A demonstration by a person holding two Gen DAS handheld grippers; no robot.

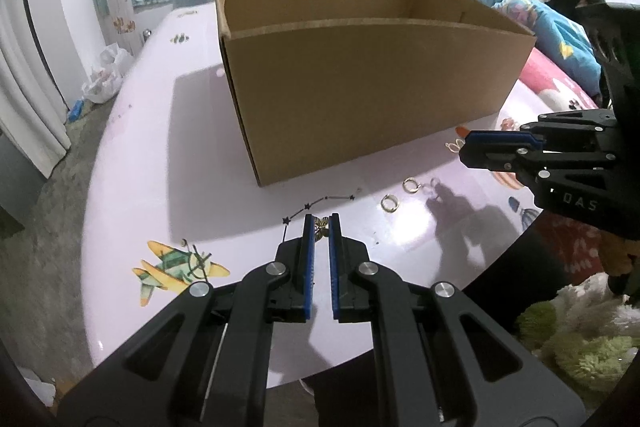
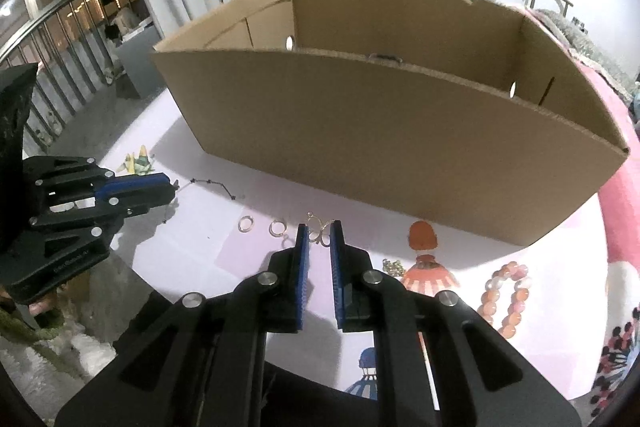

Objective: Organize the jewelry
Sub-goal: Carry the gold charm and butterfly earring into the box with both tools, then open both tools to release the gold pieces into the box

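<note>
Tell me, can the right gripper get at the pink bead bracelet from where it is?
Probably yes: the pink bead bracelet lies in the open on the table, just right of the right gripper, with nothing between them.

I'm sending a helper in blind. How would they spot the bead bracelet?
Start at the big open cardboard box on the lilac table. Near its right front corner lies a loop of pink and orange round beads, far chunkier than the thin gold rings.
</note>
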